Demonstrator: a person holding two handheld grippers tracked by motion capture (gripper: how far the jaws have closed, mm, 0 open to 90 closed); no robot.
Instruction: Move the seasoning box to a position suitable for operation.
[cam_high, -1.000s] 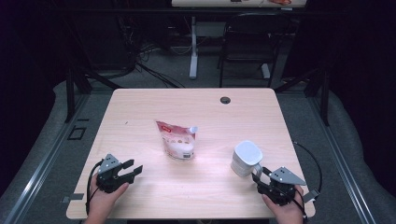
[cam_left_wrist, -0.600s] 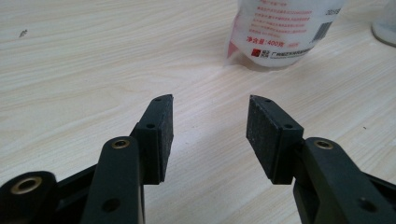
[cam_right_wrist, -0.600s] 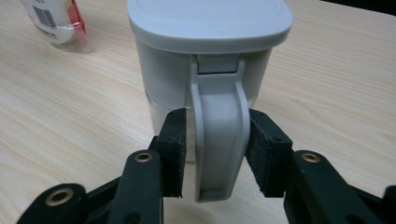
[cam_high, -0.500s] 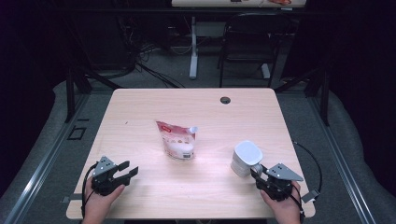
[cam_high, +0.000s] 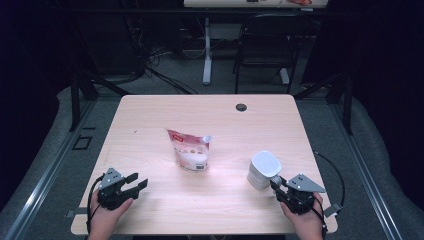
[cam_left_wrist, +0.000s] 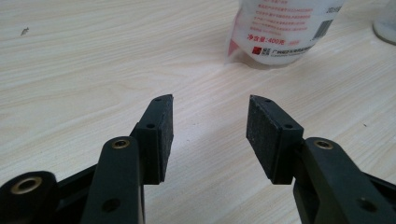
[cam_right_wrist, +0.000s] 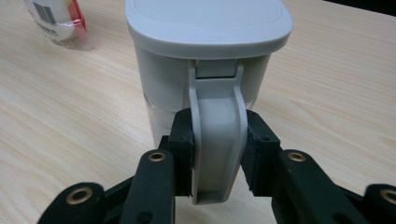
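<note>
The white lidded jug (cam_high: 263, 170) stood upright near the table's (cam_high: 150, 115) right front edge, its handle (cam_right_wrist: 217, 140) turned toward the person. The right gripper (cam_right_wrist: 217, 154) had just been closing its jaws, and both pads pressed on that handle (one on each side). Well apart to the left lay a red-and-white pouch (cam_high: 190, 150). At the left front, the left gripper (cam_left_wrist: 210, 135) rested with jaws wide and nothing between them

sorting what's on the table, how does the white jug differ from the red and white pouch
The jug stands upright, rigid, with a flat lid; the pouch lies flat and soft. The jug is plain white-grey; the pouch bears red print and a barcode. The right claw pinches the jug's handle; the pouch lies untouched. Both rest on the wooden table.
</note>
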